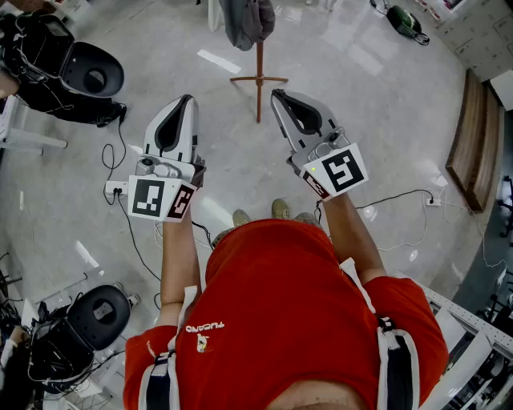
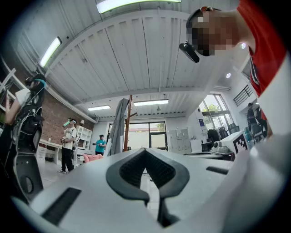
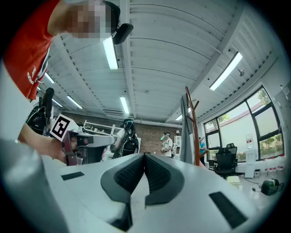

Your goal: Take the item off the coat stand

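Note:
A wooden coat stand rises from the floor ahead of me, with a grey garment hanging from its top. The same stand and its grey garment appear beyond the jaws in the left gripper view. In the right gripper view the stand and garment sit to the right. My left gripper is held up left of the stand, shut and empty. At the stand's right, my right gripper is likewise shut with nothing in it. Both are well short of the garment.
Black equipment packs lie on the floor at the upper left and lower left. A power strip and cables trail near my feet. A wooden bench stands at the right. Other people stand across the room.

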`<move>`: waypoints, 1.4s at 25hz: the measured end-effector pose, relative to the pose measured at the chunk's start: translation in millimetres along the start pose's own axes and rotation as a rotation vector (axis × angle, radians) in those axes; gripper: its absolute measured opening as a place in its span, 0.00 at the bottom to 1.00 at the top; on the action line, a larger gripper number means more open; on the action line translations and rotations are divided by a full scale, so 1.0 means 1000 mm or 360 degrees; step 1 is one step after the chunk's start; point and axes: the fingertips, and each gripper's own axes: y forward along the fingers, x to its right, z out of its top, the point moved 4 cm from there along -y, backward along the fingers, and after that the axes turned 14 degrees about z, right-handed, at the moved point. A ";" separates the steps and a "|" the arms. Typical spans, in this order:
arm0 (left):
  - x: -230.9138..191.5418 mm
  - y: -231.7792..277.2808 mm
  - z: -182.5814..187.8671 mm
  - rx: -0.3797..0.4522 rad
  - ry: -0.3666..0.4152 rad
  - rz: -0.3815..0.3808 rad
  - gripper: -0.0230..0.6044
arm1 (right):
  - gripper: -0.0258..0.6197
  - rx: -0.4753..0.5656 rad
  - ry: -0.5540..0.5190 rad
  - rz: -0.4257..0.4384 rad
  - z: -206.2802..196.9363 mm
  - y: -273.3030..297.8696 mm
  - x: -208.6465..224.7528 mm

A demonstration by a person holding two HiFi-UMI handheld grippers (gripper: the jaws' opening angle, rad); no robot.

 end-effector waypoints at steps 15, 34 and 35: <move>-0.053 -0.009 -0.004 -0.0030 -0.0029 -0.0052 0.05 | 0.09 -0.0046 0.0041 -0.0124 -0.013 0.048 -0.010; -0.130 0.065 -0.023 -0.0035 -0.0057 -0.0070 0.05 | 0.42 -0.0311 0.0023 -0.0330 -0.067 0.126 0.073; -0.134 0.076 -0.026 -0.0035 -0.0057 -0.0061 0.05 | 0.42 -0.0329 0.0019 -0.0348 -0.073 0.130 0.085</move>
